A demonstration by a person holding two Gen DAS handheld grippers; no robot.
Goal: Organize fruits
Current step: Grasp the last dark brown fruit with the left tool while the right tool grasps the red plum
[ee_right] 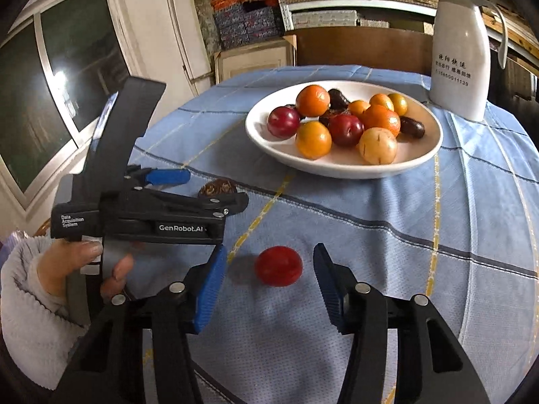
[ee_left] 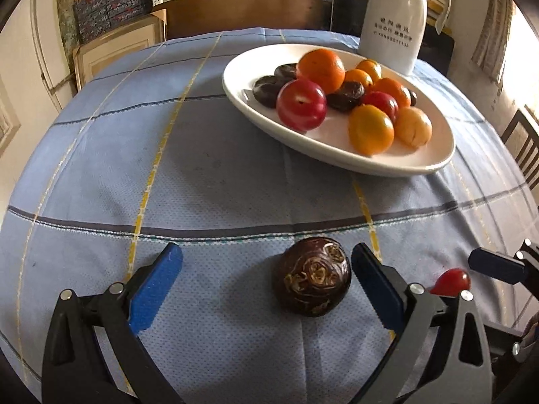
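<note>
A dark brown, rough-skinned fruit (ee_left: 311,276) lies on the blue checked cloth between the blue fingers of my left gripper (ee_left: 267,252). It sits close to the right finger, and neither pad touches it. A small red fruit (ee_right: 279,266) lies between the pads of my right gripper (ee_right: 269,251), with a gap on each side. Both grippers stand open. A white oval plate (ee_right: 337,171) further back holds several orange, red, yellow and dark fruits. In the left wrist view the red fruit (ee_left: 451,281) peeks out beside one of the right gripper's fingers (ee_left: 495,266).
A tall white jug (ee_right: 461,67) stands behind the plate (ee_left: 337,161) at the right. A hand in a pale fleecy sleeve (ee_right: 67,262) holds the left gripper (ee_right: 210,187) at the table's left edge. A wooden chair (ee_left: 522,141) stands to the right. Shelves and boxes fill the background.
</note>
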